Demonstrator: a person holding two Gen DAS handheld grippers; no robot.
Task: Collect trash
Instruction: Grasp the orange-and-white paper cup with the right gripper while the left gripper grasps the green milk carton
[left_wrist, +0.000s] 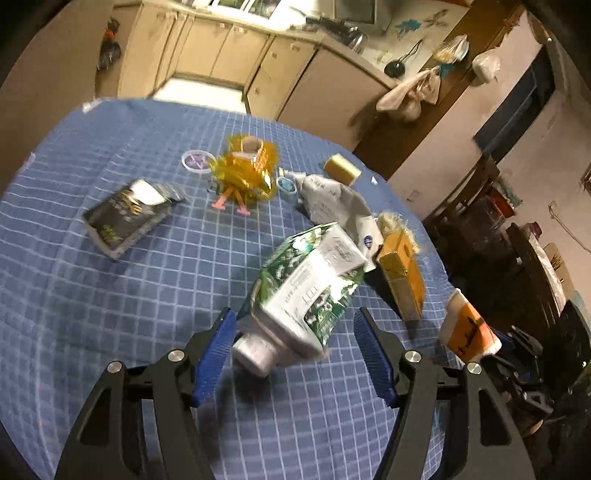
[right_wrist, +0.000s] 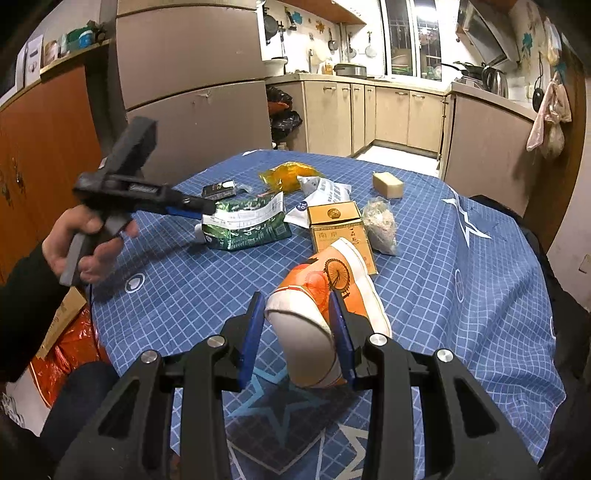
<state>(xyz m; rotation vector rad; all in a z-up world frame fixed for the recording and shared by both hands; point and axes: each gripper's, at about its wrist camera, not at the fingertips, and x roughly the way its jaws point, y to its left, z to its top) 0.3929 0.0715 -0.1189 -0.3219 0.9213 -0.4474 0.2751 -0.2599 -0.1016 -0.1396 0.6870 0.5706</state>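
Note:
A crumpled green-and-white carton (left_wrist: 310, 280) with a silver cap lies on the blue checked tablecloth (left_wrist: 110, 314). My left gripper (left_wrist: 293, 312) stands open around its near end; a gap shows at the right pad. From the right wrist view, a hand holds the left gripper (right_wrist: 205, 210) at the carton (right_wrist: 247, 225). My right gripper (right_wrist: 295, 302) is shut on a squashed orange-and-white paper cup (right_wrist: 317, 284), lifted over the table's near side; the cup (left_wrist: 469, 332) also shows at the right of the left wrist view.
More litter lies on the cloth: a yellow box (right_wrist: 336, 225), a black snack packet (left_wrist: 125, 214), a yellow cellophane wrapper (left_wrist: 243, 173), white crumpled paper (left_wrist: 332, 199), a pale block (right_wrist: 388, 184), a clear bag (right_wrist: 380, 221). An orange bag (right_wrist: 70, 343) sits on the floor at left.

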